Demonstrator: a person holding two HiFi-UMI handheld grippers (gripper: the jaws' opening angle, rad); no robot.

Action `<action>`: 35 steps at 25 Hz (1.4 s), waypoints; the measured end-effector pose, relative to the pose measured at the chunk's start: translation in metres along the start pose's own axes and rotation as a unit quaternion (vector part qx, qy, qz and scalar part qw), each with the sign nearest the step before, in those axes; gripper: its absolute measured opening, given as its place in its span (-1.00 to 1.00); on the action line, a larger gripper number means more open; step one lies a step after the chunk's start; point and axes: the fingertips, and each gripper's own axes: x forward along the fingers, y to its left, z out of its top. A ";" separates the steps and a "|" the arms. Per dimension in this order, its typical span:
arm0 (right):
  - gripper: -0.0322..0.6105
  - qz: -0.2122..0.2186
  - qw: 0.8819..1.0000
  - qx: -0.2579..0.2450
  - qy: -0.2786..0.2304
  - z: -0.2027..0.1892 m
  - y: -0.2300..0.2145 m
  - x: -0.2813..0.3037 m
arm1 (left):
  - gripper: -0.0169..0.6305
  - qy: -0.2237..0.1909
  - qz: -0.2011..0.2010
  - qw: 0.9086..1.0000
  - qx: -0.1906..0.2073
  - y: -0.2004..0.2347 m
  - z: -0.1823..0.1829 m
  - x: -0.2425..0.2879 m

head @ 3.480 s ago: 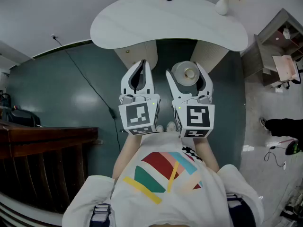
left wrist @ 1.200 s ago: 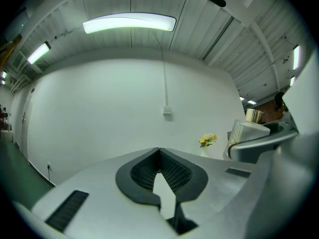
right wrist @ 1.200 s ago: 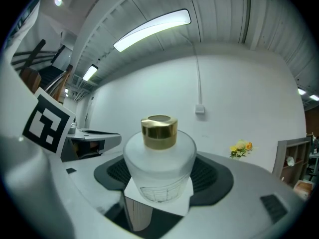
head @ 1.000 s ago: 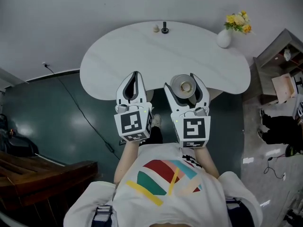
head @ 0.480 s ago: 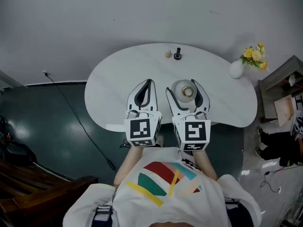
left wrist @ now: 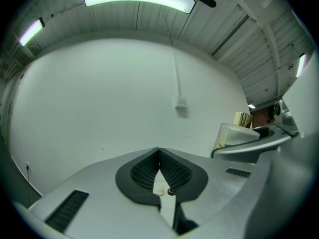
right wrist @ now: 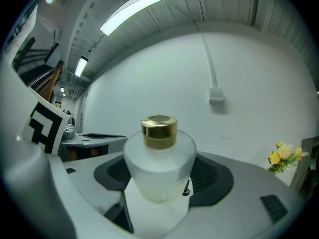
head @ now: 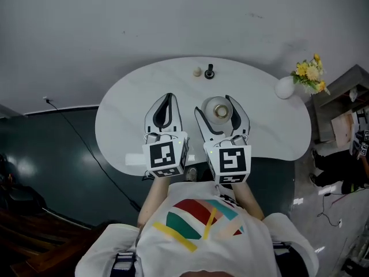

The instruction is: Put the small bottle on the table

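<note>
frosted small bottle sits clamped in the right gripper, table contact unclear; left gripper pinched together.

I see a white vase holding yellow flowers off to my right. Close to the wall, a small black knob stands just beside a pale round piece. A black cable trails across the dark green floor.

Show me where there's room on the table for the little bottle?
The table is bare left of the left gripper, and between the right gripper, which holds the small bottle, and the white vase. Two little objects stand at the far edge.
</note>
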 end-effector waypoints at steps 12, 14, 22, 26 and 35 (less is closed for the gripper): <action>0.17 0.056 0.998 0.013 -0.007 -0.003 -0.015 0.032 | -0.90 0.001 0.043 0.998 0.036 -0.006 0.007 0.020; 0.17 0.060 0.998 0.013 -0.008 -0.003 -0.016 0.034 | -0.90 0.002 0.050 0.998 0.036 -0.003 0.007 0.021; 0.17 0.062 0.998 0.014 -0.004 -0.004 -0.024 0.044 | -0.90 0.004 0.056 0.998 0.035 -0.001 0.005 0.034; 0.17 0.064 0.998 0.011 0.001 -0.007 -0.029 0.052 | -0.90 0.008 0.062 0.997 0.034 0.002 0.000 0.039; 0.17 0.095 0.994 0.020 0.040 -0.019 -0.025 0.104 | -0.90 0.018 0.104 0.994 0.039 0.033 -0.007 0.047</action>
